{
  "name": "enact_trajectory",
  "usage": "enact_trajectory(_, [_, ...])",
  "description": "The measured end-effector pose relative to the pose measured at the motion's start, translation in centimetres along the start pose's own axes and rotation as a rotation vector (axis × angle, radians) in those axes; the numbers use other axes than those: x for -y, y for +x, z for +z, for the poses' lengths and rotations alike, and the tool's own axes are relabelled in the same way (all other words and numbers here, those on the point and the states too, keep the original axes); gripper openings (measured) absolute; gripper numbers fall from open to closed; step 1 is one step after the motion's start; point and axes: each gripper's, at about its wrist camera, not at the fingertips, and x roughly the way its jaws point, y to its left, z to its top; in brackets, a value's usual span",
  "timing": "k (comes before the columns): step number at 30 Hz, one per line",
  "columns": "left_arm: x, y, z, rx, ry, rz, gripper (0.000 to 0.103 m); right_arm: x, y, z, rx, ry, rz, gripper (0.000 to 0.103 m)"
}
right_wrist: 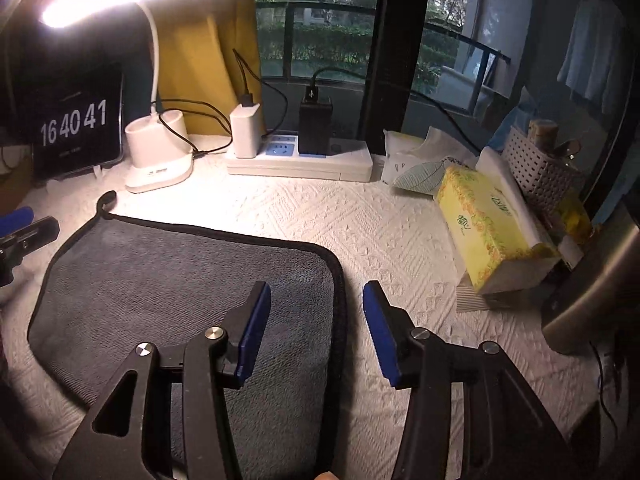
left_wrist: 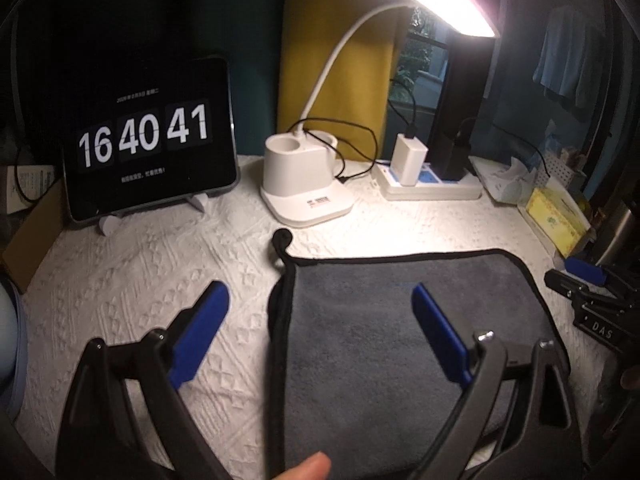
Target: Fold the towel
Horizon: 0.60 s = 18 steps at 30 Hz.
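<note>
Tablet [left_wrist: 150, 140] at ten o'clock: flip clock "16 40 41". Right gripper [left_wrist: 592, 304] body at three o'clock: "DAS".

Tablet clock [left_wrist: 150, 140], desk lamp [left_wrist: 304, 184], power strip [right_wrist: 300, 160], tissue box [right_wrist: 486, 228].

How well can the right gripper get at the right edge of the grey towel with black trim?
Probably yes: the right gripper is open, straddling the grey towel with black trim; nothing blocks that edge.
</note>
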Motion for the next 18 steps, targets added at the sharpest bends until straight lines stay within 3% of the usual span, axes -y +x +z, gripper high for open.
enact_trajectory(4, [0.1,-2.1,-0.3,0.031,-0.008,0.003,0.094,-0.4,-1.5,-0.4,0.018,0.004,0.003,0.051])
enact_trajectory(8, [0.2,-3.8,-0.7,0.037,-0.024,-0.050,0.094,-0.6,-3.2,-1.0,0.042,0.008,0.007,0.051])
enact_trajectory(18, [0.3,-7.7,-2.2,0.078,-0.046,-0.021,0.094,-1.2,-6.4,-2.6,0.071,0.001,0.014,0.051])
